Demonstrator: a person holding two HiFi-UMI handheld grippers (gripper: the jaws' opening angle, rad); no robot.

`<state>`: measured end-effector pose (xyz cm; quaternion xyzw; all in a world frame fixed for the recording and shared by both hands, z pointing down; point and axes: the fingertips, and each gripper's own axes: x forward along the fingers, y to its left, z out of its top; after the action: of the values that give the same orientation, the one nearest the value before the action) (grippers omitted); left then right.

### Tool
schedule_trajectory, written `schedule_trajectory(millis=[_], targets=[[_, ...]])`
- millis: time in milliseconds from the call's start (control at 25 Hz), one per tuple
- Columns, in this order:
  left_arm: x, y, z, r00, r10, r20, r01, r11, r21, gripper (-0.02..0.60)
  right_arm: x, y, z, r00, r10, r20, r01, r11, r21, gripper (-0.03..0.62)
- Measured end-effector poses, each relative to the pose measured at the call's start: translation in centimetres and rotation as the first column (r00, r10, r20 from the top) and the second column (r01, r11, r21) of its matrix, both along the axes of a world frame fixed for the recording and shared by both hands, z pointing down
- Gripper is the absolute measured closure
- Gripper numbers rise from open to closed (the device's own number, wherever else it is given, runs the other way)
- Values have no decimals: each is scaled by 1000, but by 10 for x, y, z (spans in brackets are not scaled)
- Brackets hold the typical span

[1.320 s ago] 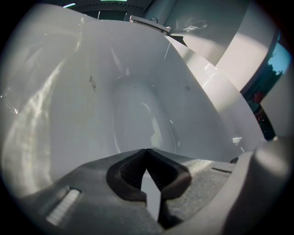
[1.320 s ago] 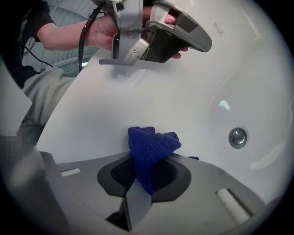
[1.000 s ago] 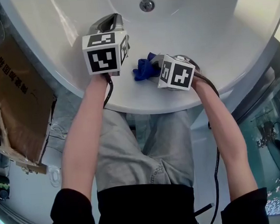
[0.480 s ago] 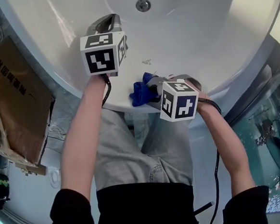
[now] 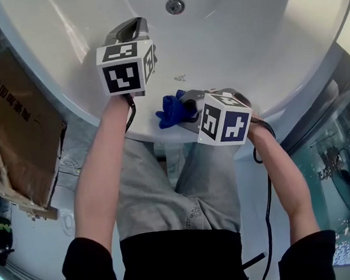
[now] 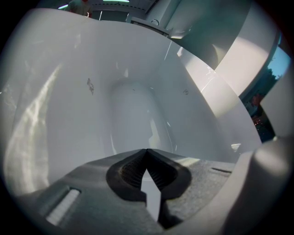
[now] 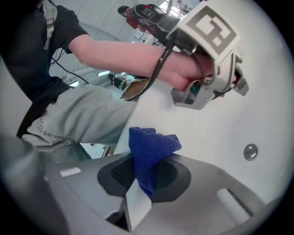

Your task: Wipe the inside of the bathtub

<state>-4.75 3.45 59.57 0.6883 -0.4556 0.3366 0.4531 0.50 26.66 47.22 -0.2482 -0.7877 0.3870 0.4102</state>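
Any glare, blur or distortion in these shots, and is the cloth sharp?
Head view: curved by a wide lens, streaky glare on the tub. Left gripper view: dark rounded corners, a sunlit band upper right, foreground soft. Right gripper view: cloth sharp, edges blurred.

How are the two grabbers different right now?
The right gripper has its jaws shut on a blue cloth; the left gripper has its jaws shut on nothing. The left gripper reaches farther into the bathtub; the right gripper sits nearer the tub's close rim. Both carry a cube with black and white squares.
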Motion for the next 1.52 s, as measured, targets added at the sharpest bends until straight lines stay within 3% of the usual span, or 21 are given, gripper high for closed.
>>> schedule_trajectory(millis=[200,320,600,1080,1360,1520], targets=[[-10,-6,1,1000,-17,5,17,1000,2,580,10,-81,29,994,96,-51,-88,987,138,522],[-11,-8,2,1000,-20,4,20,1000,2,580,26,-135,55,987,114,-110,-87,971,225,522],[-13,-17,16,999,-50,-3,50,999,10,580,44,-213,125,972,121,-202,-59,957,285,522],[2,-28,47,997,-66,-33,67,997,40,580,79,-192,274,923,32,-384,115,928,355,522],[15,-16,71,998,-48,-39,48,999,-1,580,86,-190,311,910,30,-412,164,890,426,522],[20,-10,78,998,-44,-41,43,999,-16,580,95,-177,327,899,-23,-437,231,873,430,522]])
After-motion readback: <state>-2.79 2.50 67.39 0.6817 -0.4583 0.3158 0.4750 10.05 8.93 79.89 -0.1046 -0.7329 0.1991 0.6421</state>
